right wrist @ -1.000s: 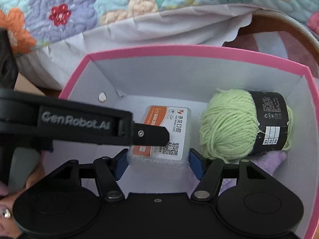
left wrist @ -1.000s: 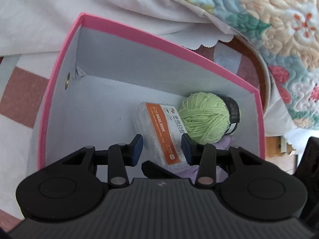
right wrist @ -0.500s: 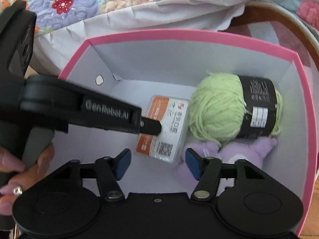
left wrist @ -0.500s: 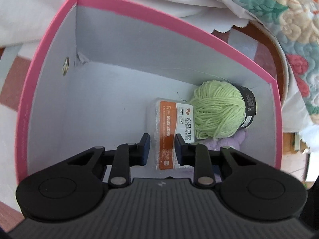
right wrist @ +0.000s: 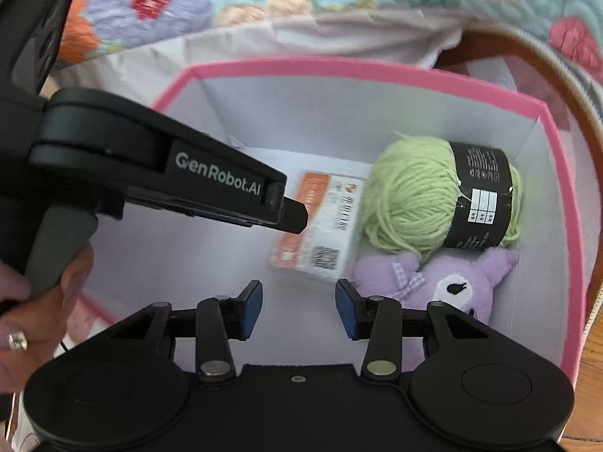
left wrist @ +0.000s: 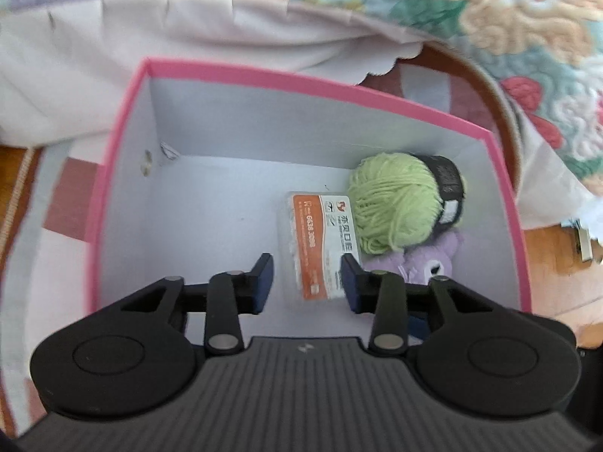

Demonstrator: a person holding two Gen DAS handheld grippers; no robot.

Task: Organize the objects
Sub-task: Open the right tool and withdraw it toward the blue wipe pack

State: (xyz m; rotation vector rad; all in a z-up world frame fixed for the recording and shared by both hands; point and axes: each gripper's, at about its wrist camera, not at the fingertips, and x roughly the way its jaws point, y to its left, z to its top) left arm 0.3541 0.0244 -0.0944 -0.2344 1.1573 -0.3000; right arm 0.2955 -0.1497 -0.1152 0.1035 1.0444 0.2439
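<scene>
A pink box with a white inside holds three things. A small clear case with an orange label lies flat on its floor, beside a green yarn ball and a purple plush toy. My left gripper hovers over the case's near end. Its jaws are opening, the case shows between them, and the pads do not press it. In the right wrist view the left gripper reaches in over the case. My right gripper is above the box floor, jaws closing on nothing.
A flowered quilt and a white cloth lie behind the box. A wooden surface shows at the right. A person's hand holds the left gripper's handle. The box floor left of the case is bare.
The left gripper closed on the case, then let it go and drew up and back. The case now lies against the yarn. The right gripper pulled back and its jaws narrowed.
</scene>
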